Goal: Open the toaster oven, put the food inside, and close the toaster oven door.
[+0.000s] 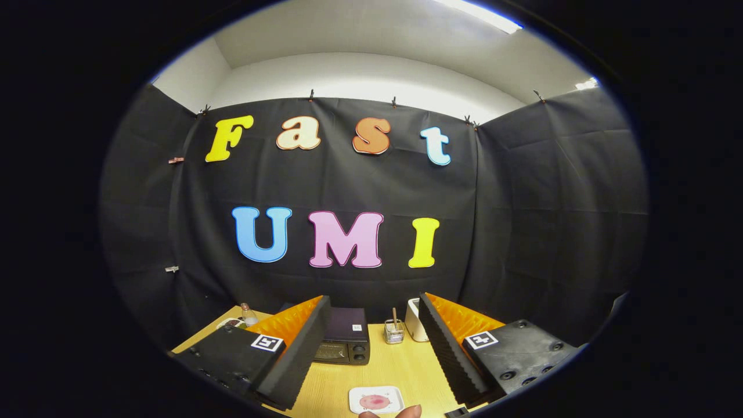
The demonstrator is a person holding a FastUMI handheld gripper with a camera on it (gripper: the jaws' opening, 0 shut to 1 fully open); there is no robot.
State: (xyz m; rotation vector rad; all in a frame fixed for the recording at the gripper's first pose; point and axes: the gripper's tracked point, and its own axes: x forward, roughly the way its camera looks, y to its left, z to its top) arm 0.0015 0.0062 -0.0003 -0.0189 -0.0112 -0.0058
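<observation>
We see the toaster oven (346,339) standing toward the back of the table (400,366), beyond the gripper (371,360) whose fingers are spread wide apart with nothing between them. Right of the toaster oven stands a small glass holder (394,332), then a container (414,319) beside it. Left of the oven sits a little bottle (249,314). In front of the oven, nearer us, lies a plate (376,399) with food (374,401) on it.

Jaws spread above toaster oven (346,341)
</observation>
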